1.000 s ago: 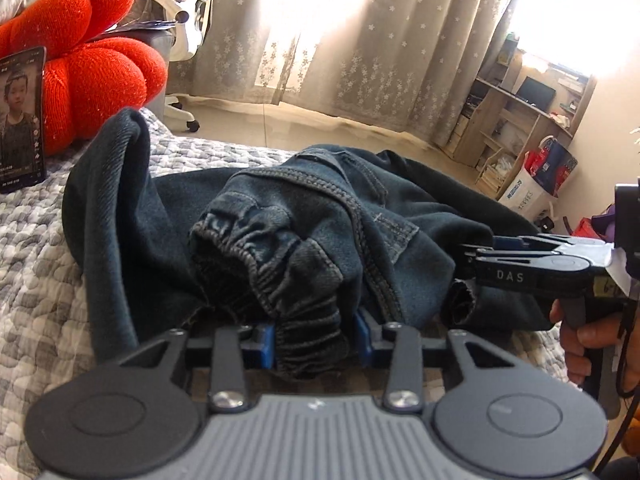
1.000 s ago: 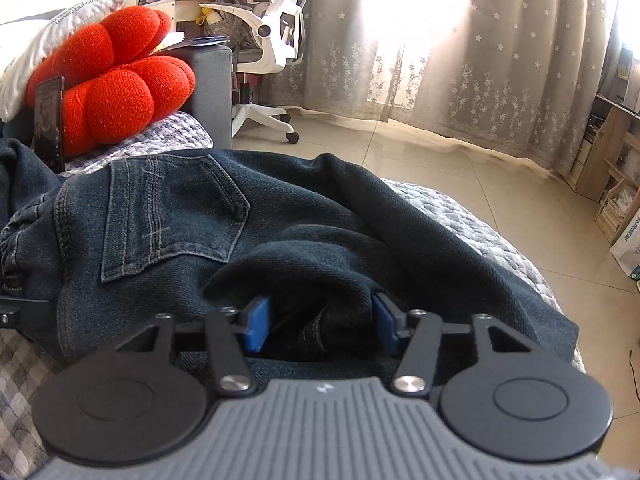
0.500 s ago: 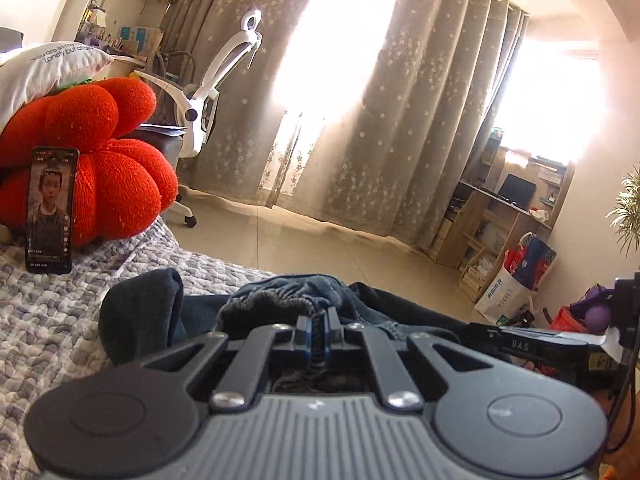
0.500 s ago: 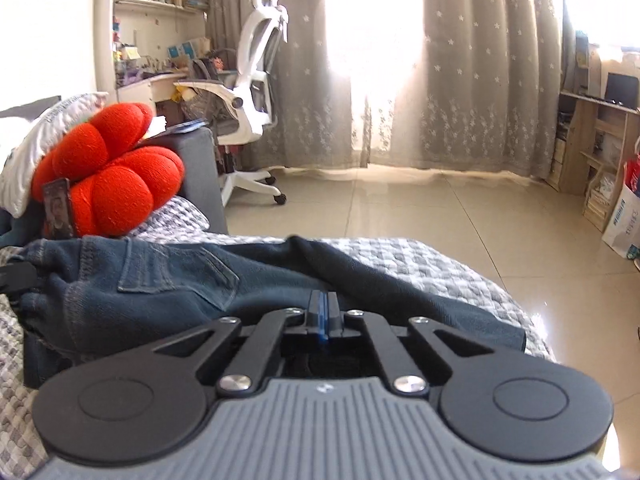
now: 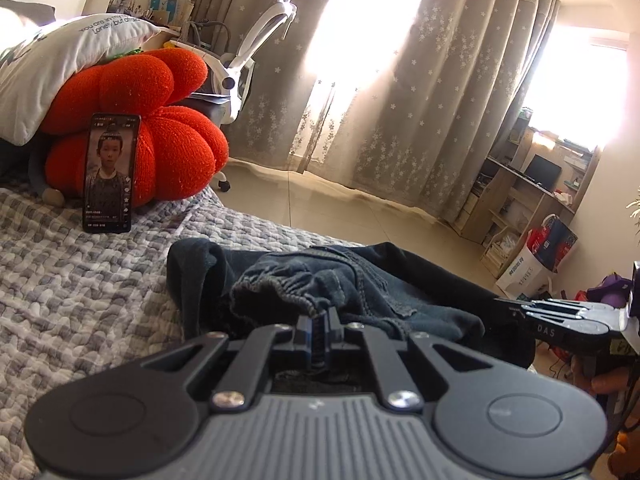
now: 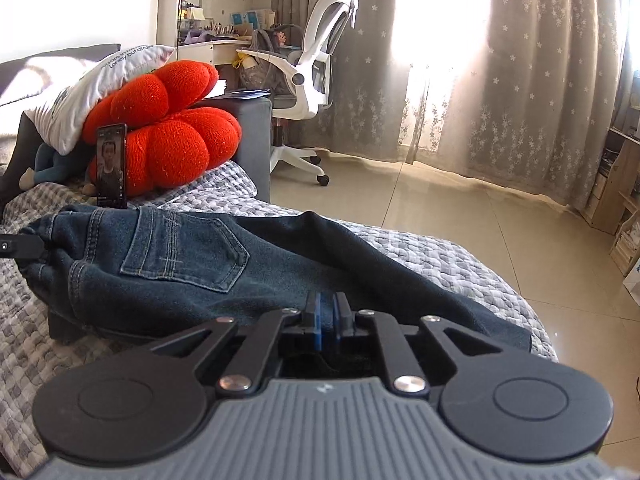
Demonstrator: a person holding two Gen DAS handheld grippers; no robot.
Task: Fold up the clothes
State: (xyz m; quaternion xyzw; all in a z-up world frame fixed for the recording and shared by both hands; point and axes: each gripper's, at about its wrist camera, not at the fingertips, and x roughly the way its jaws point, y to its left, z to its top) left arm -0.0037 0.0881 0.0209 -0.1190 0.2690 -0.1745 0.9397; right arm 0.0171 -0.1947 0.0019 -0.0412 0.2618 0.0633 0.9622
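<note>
The left gripper (image 5: pixel 319 322) is clamping its fingers on the elastic waistband of the jeans (image 5: pixel 344 280); denim is showing pinched between the pads. The right gripper (image 6: pixel 327 312) is gripping a dark fold of the same jeans (image 6: pixel 224 256), with its jaws opening slightly while fabric is still sitting between the blue pads. The jeans are lying across the grey quilted bed (image 6: pixel 460 256), near its floor-side edge, back pocket facing up in the right wrist view. A phone (image 5: pixel 108 172) is standing upright against an orange cushion (image 5: pixel 168 128), well apart from the jeans. A white pillow (image 5: pixel 60 68) is resting on the cushion. A white office chair (image 6: pixel 316 72) is standing by the curtains (image 6: pixel 520 72).
</note>
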